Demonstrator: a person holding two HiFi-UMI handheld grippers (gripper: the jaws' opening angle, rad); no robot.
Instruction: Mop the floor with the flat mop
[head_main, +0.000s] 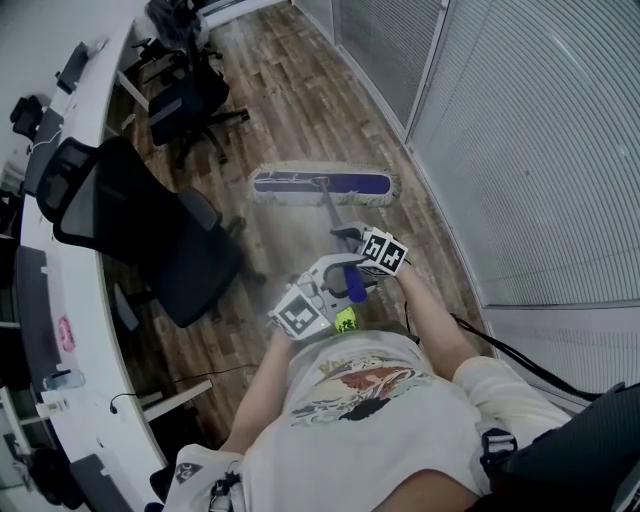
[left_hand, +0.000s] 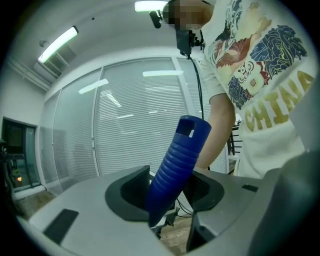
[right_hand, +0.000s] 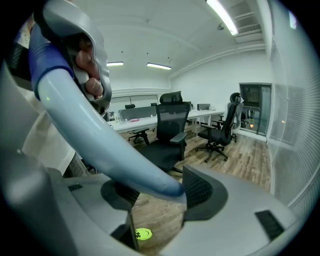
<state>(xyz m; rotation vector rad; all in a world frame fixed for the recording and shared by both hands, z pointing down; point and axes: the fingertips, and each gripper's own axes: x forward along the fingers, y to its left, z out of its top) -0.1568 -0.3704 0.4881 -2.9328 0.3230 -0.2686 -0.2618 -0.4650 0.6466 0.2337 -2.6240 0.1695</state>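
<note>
The flat mop's head (head_main: 320, 186), blue with a pale fringe, lies flat on the wood floor ahead of me. Its pole (head_main: 331, 212) rises back toward my hands. My left gripper (head_main: 338, 285) is shut on the ribbed blue grip (left_hand: 180, 155) at the pole's top end, which stands slanted between its dark pads (left_hand: 134, 186). My right gripper (head_main: 347, 238) sits lower on the pole, nearer the mop head. In the right gripper view the pale pole (right_hand: 100, 140) crosses between the jaws and presses on the right pad (right_hand: 197, 190).
A black office chair (head_main: 150, 240) stands close at the left, beside a long curved white desk (head_main: 70, 230). More chairs (head_main: 185, 100) stand farther up. Glass walls with blinds (head_main: 520, 150) run along the right. A black cable (head_main: 500, 348) lies on the floor at the right.
</note>
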